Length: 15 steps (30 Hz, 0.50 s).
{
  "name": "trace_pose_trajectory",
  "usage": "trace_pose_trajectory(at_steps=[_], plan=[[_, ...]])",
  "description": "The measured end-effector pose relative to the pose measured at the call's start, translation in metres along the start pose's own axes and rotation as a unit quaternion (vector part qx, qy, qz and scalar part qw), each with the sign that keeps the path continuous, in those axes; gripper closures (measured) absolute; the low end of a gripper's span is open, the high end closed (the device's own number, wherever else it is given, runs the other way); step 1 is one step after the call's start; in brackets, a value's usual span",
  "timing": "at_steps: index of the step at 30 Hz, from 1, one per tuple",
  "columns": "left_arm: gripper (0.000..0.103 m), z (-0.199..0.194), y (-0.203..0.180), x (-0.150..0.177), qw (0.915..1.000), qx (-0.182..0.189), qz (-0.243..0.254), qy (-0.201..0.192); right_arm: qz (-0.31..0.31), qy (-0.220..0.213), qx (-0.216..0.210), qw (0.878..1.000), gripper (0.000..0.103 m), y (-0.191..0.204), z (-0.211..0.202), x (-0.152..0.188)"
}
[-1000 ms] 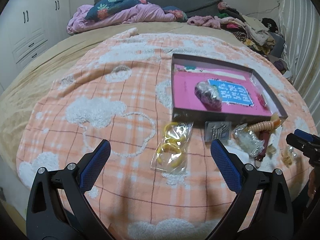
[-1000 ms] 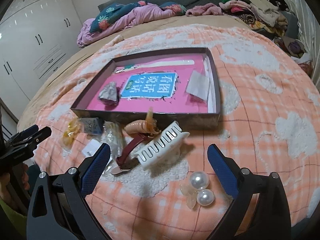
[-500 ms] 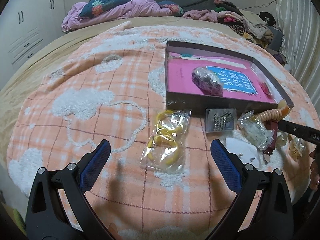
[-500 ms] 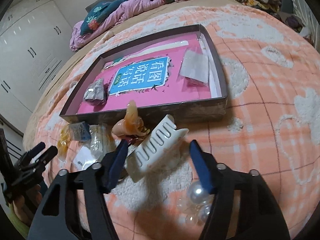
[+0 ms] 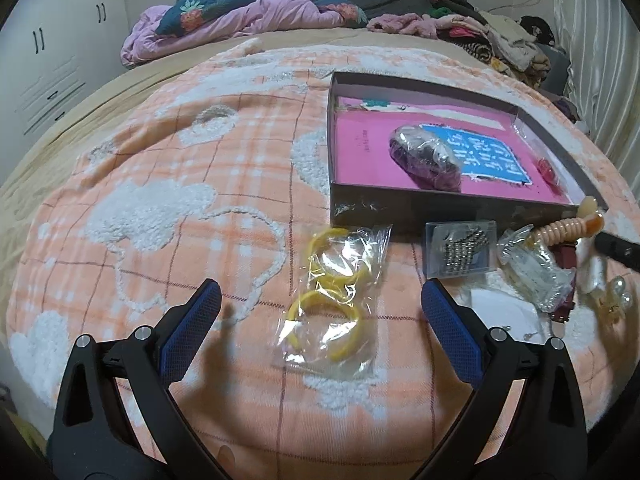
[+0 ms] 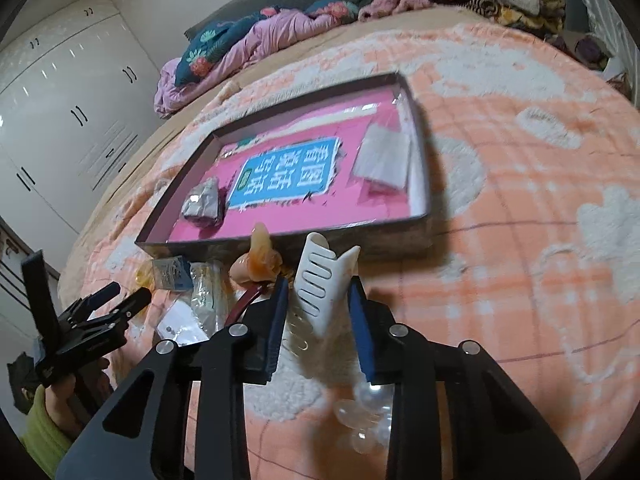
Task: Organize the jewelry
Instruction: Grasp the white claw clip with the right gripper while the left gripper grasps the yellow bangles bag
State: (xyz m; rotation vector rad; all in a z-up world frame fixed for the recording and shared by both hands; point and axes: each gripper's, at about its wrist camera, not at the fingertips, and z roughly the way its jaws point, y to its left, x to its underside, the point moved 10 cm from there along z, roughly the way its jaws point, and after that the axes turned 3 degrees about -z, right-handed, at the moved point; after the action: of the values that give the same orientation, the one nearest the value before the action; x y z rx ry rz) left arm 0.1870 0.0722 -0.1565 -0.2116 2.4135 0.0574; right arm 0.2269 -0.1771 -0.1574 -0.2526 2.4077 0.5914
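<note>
While the left gripper [image 5: 320, 312] hangs wide open with nothing in it above the bag of yellow rings [image 5: 334, 300], the right gripper [image 6: 318, 312] squeezes the white hair clip [image 6: 322, 284]. That clip sits just near the pink box [image 6: 420, 184] on the blanket [image 6: 520, 200].

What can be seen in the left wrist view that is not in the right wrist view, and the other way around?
Only the left wrist view shows the bag of yellow rings lying between the open left gripper's fingers, and its red item in the box.

Only the right wrist view shows the right gripper closed on the white hair clip, and the flat clear packet in the box.

Both show the pink-lined box, the dark wrapped bundle, the peach hair clip and the pearls.
</note>
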Motion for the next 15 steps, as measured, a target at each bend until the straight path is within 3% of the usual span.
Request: trace_pose_trajectory(at_steps=[1, 3, 5, 6, 8, 15], plan=[[0.011, 0.003, 0.000, 0.000, 1.0000, -0.003, 0.003, 0.002, 0.001, -0.004, 0.002, 1.000, 0.075, -0.002, -0.002, -0.002], [0.031, 0.008, -0.001, 0.001, 0.9999, -0.005, 0.005, 0.008, 0.003, -0.015, 0.008, 1.000, 0.075, -0.008, -0.010, -0.006], [0.043, 0.012, -0.001, 0.004, 0.9999, -0.007, 0.005, 0.015, 0.002, -0.025, 0.017, 1.000, 0.075, -0.014, -0.016, -0.010], [0.055, 0.012, -0.001, 0.004, 0.9998, -0.008, 0.007, 0.015, 0.003, -0.029, 0.020, 0.999, 0.075, -0.017, -0.018, -0.012], [0.068, 0.009, -0.004, 0.005, 0.9998, -0.006, 0.016, 0.009, 0.005, -0.037, 0.025, 0.999, 0.075, -0.021, -0.023, -0.015], [0.070, -0.016, 0.002, 0.003, 0.9998, 0.015, -0.008, -0.006, -0.003, -0.062, 0.033, 0.998, 0.076, -0.023, -0.040, -0.025]])
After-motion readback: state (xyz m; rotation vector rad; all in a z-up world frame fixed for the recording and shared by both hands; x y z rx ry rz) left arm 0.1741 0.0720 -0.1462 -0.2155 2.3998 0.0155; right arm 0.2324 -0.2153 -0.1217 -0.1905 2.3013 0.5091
